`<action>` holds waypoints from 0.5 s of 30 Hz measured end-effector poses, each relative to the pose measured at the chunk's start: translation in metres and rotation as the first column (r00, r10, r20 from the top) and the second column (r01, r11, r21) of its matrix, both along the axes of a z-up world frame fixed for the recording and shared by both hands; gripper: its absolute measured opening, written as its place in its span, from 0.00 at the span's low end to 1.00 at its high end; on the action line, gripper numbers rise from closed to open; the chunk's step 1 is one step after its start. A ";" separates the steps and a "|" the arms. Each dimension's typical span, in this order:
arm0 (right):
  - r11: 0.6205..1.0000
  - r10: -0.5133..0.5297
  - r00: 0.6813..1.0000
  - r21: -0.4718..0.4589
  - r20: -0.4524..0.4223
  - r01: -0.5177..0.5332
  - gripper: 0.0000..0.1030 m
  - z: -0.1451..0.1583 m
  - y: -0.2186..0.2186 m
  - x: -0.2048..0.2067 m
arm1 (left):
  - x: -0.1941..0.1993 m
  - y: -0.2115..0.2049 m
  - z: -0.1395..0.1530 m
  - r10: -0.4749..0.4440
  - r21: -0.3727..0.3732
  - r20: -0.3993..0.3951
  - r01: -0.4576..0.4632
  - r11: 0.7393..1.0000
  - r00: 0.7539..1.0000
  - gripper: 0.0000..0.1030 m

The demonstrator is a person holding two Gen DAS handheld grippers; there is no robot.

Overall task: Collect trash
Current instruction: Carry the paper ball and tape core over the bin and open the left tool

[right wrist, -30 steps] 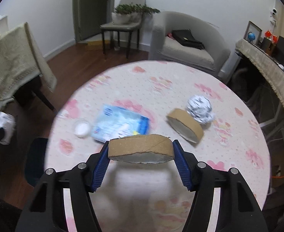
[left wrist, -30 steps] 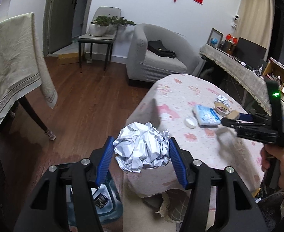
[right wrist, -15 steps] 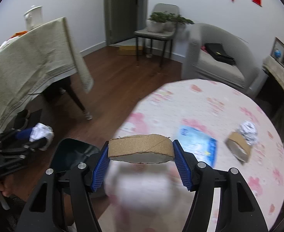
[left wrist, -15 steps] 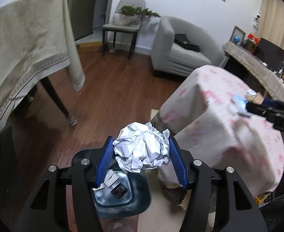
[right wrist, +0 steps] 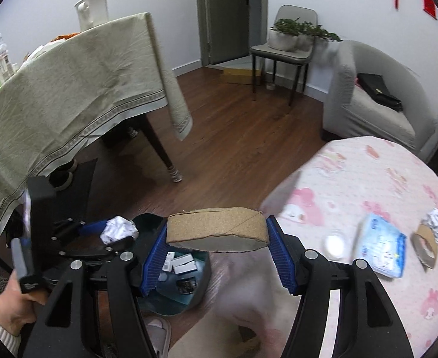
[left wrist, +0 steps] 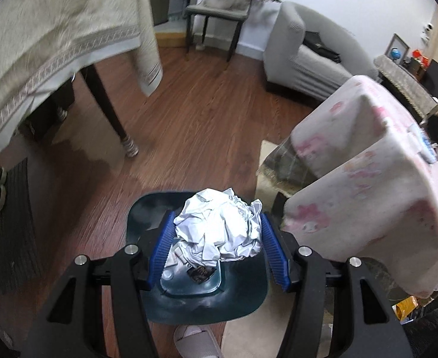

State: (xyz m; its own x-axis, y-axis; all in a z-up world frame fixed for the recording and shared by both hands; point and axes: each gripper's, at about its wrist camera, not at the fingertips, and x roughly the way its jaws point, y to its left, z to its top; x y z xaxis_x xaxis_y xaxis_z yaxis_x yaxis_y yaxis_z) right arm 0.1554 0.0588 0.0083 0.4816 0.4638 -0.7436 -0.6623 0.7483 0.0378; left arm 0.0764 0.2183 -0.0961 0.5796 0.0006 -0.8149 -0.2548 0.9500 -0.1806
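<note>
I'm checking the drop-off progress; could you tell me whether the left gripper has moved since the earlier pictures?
Yes. The left gripper, holding the crumpled foil ball, has moved off the pink-clothed table to over the bin.

No lettering can be made out anywhere: the print on the blue packet [right wrist: 380, 246] lying on the pink-patterned table [right wrist: 353, 179] and the marks on the red hangings [right wrist: 428, 0] above that table are too blurred.
</note>
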 end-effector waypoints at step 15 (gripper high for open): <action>0.995 0.103 0.993 -0.008 -0.062 -0.104 0.62 -0.029 0.060 -0.014 | -0.006 0.026 -0.058 0.047 -0.008 -0.162 -0.049 0.999 0.986 0.60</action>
State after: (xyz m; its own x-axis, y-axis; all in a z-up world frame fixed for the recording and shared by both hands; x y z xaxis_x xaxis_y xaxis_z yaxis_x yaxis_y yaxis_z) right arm 0.1409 0.1193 -0.0205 0.3847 0.5005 -0.7756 -0.7328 0.6765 0.0731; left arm 0.0704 0.2446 -0.1543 0.4395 0.0148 -0.8981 -0.3269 0.9339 -0.1446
